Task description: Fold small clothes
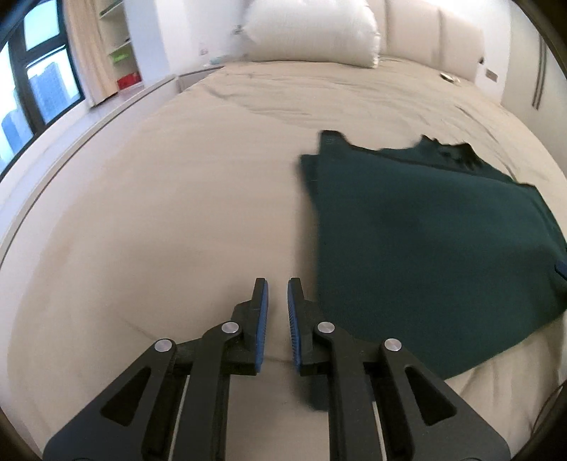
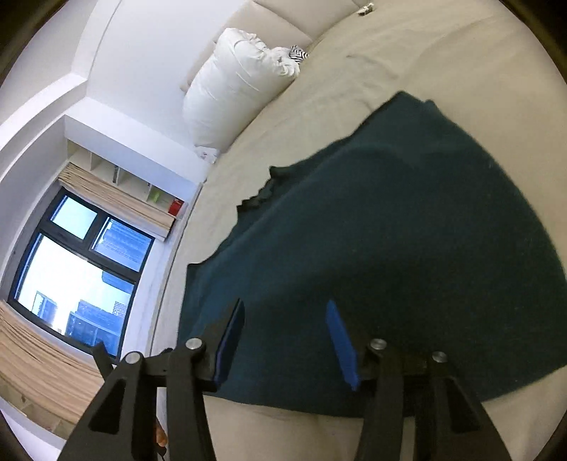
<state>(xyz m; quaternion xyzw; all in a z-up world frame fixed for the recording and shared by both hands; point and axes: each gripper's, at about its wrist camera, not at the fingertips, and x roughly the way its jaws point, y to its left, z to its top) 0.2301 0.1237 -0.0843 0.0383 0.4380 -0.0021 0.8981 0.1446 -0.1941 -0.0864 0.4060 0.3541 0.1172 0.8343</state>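
A dark green garment (image 1: 425, 230) lies flat on the beige bed (image 1: 177, 195), its collar end toward the pillow. My left gripper (image 1: 277, 283) hovers over bare sheet just left of the garment's near corner, jaws almost together with nothing between them. In the right wrist view the garment (image 2: 389, 230) fills the middle. My right gripper (image 2: 286, 305) stands open over its near hem, and the blue pads (image 2: 340, 340) do not press the cloth. A bit of blue at the garment's right edge (image 1: 561, 266) looks like a right fingertip.
A large white pillow (image 1: 312, 32) leans on the padded headboard at the far end of the bed. A window (image 1: 35, 88) and shelves (image 1: 120, 46) stand to the left beyond a white ledge. A small object (image 1: 448, 76) lies near the bed's far right corner.
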